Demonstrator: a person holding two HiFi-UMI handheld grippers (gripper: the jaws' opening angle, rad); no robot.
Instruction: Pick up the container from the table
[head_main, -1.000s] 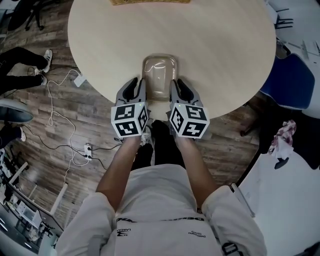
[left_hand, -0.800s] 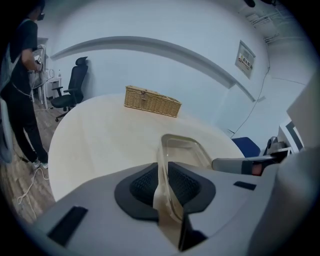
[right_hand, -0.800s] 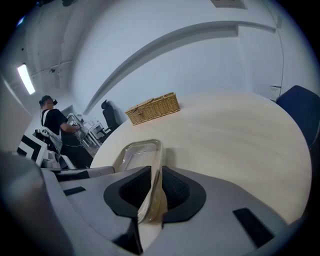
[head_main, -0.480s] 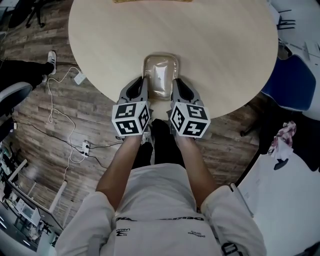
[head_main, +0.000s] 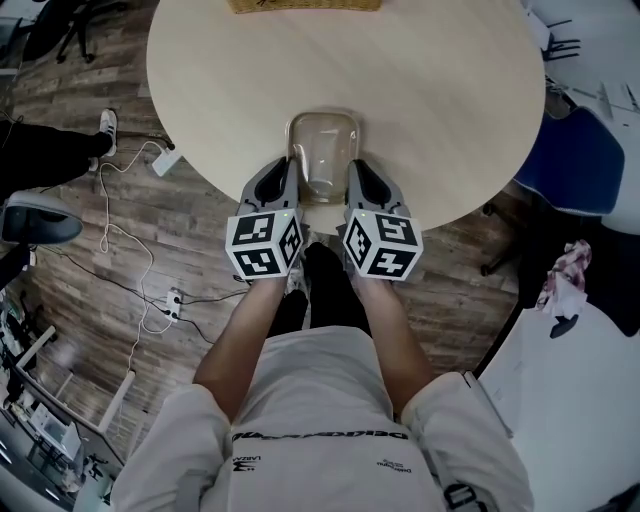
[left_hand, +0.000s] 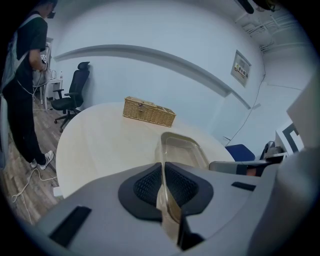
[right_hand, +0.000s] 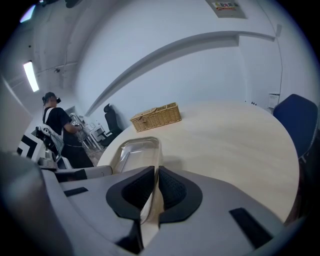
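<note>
A clear plastic container is held at the near edge of the round wooden table. My left gripper is shut on its left wall, and my right gripper is shut on its right wall. In the left gripper view the thin clear wall of the container runs between the black pads. The right gripper view shows the container pinched the same way between its pads. The container looks empty.
A wicker basket sits at the table's far edge, also seen as a basket in the left gripper view. A blue chair stands to the right. Cables and a power strip lie on the floor at left, near a person's leg.
Both grippers and the container have kept their grip and shifted slightly right and toward me in the view. The person at left has moved their legs.
</note>
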